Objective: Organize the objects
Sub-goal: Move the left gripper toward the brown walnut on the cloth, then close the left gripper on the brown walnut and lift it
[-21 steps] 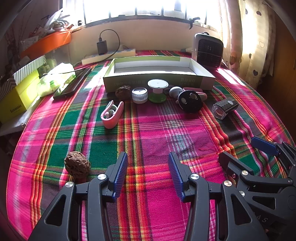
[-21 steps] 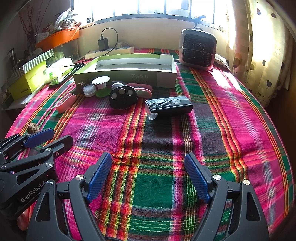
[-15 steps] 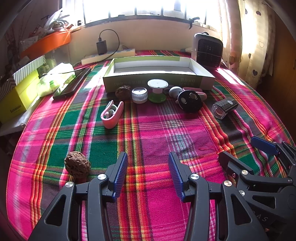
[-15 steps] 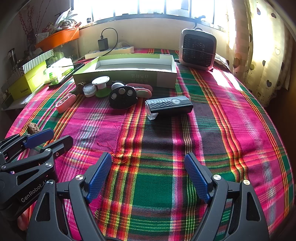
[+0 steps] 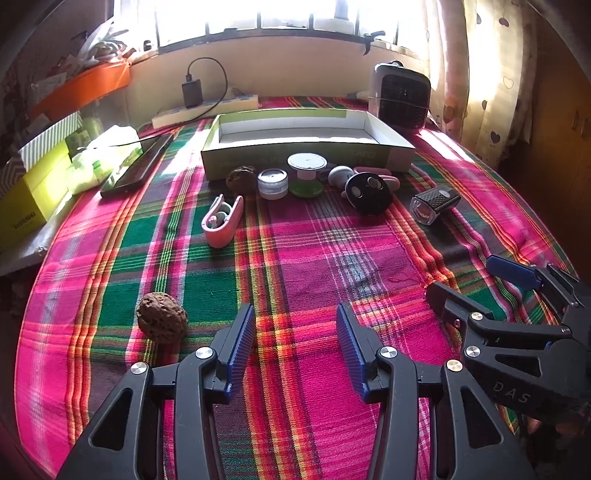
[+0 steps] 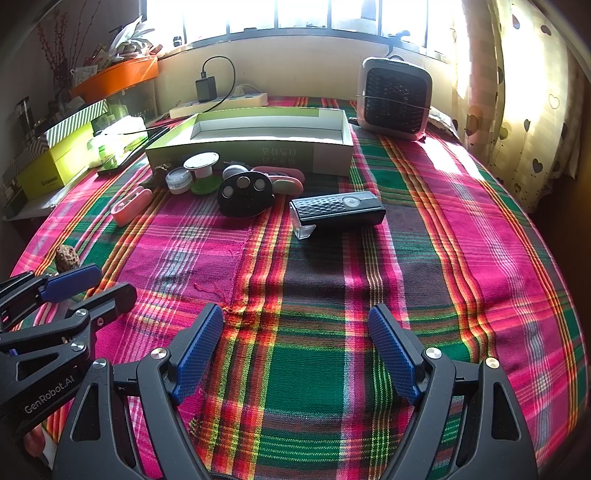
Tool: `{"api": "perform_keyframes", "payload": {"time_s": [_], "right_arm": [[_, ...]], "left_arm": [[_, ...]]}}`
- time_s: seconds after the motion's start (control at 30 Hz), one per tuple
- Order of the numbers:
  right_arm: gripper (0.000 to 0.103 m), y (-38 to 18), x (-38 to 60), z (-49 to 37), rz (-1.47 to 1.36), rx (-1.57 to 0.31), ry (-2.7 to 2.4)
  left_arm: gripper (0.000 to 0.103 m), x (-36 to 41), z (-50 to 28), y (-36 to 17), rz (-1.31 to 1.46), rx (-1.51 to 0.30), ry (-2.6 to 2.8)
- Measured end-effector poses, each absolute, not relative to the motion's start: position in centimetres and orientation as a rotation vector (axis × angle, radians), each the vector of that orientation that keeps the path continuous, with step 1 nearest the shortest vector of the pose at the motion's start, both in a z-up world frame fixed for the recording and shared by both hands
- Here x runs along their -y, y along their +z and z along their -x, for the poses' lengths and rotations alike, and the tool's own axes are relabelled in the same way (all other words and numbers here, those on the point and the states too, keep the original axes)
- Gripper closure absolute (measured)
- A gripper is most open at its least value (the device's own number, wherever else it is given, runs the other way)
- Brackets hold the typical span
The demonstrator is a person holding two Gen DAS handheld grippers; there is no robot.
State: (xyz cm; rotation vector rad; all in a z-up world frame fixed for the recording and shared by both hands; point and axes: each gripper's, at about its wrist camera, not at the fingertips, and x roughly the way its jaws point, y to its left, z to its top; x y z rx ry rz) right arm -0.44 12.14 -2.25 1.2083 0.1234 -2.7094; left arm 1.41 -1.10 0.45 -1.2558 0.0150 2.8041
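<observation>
Opening step: left gripper (image 5: 295,345) and right gripper (image 6: 295,350) hover released, empty, above the bench (image 6: 461,221); next, presumably grasp the near walnut (image 5: 161,322) for the tray (image 5: 306,155).

Bright window (image 6: 295,14), heart-print curtain (image 6: 524,122), plaid-covered table (image 6: 461,258).

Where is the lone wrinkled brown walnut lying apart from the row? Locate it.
The wrinkled brown walnut lies on the plaid cloth just left of the left gripper, nearest the pink earbud case.
</observation>
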Motion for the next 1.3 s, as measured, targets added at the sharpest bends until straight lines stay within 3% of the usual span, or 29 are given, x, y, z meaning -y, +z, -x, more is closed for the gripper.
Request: {"api": "perform_keyframes", "payload": {"time_s": [0.3, 0.53, 1.0, 1.17, 1.3], "right_arm": [[0.022, -2.3, -12.2, 0.4, -1.208, -0.123, -2.709], [0.022, -2.4, -12.2, 0.4, -1.207, -0.123, -2.709], [0.022, -2.3, -12.0, 0.6, -1.208, -0.127, -2.703], [0.022, -2.1, -12.0, 0.6, -1.211, -0.131, -2.696], [0.022, -2.2, -11.9, 0.6, -1.213, -0.137, -2.691]], "left_arm": [[0.059, 4.4, -3.4, 2.5, 1.157, 0.032, 2.896], [0.059, 7.7, -3.0, 1.8, 1.217, 0.173, 2.919], [0.059, 9.0, -1.6, 0.0, 1.316, 0.229, 2.926], [0.072, 8.8, -1.3, 0.0, 1.305, 0.204, 2.92], [0.073, 8.7, -1.1, 0.1, 1.296, 0.203, 2.908]]}}
